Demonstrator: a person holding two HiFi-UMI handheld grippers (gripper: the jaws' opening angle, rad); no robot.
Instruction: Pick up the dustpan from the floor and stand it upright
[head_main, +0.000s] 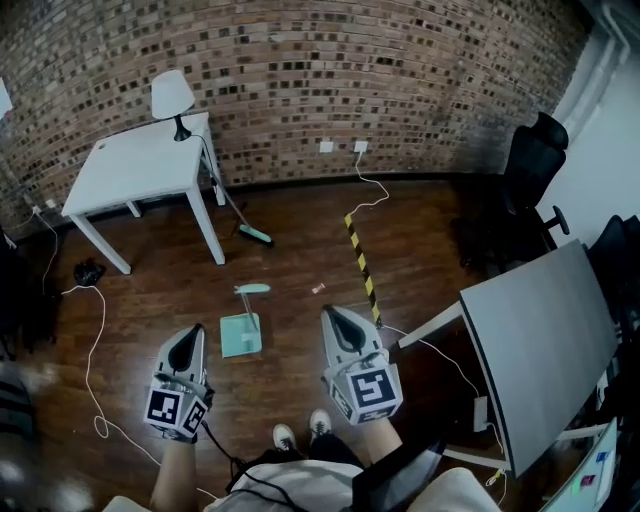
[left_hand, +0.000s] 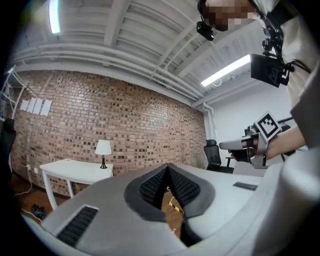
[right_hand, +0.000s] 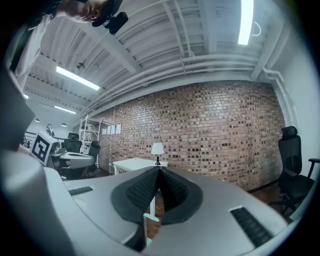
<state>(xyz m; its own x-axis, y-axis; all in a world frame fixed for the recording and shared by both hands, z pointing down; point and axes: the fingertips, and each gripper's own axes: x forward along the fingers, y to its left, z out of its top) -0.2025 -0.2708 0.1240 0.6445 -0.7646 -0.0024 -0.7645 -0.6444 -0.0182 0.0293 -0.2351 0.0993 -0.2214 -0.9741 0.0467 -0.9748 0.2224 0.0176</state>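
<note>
Both sets of fingers are clenched shut with nothing in them. The left gripper and the right gripper each have their tips meeting, and in each gripper's own view the ribbed pads are closed on air, pointing level across the room at the brick wall.

The mint-green dustpan is down on the wooden floor, below and between the two grippers. It's out in the open middle, well away from the wall edge and on the near side of the white worktop. From above, the handle comes up toward the camera from the pan, so to me it looks like it's already standing, long axis vertical. It sits a bit closer to the left gripper than the right, low and just ahead of both.

Hard bits: the steep angle squashes the handle, so I can't tell how square it stands or whether it leans. The left gripper view doesn't show it at all. The right one only gives a sliver of green under the fingers, probably the handle.
</note>
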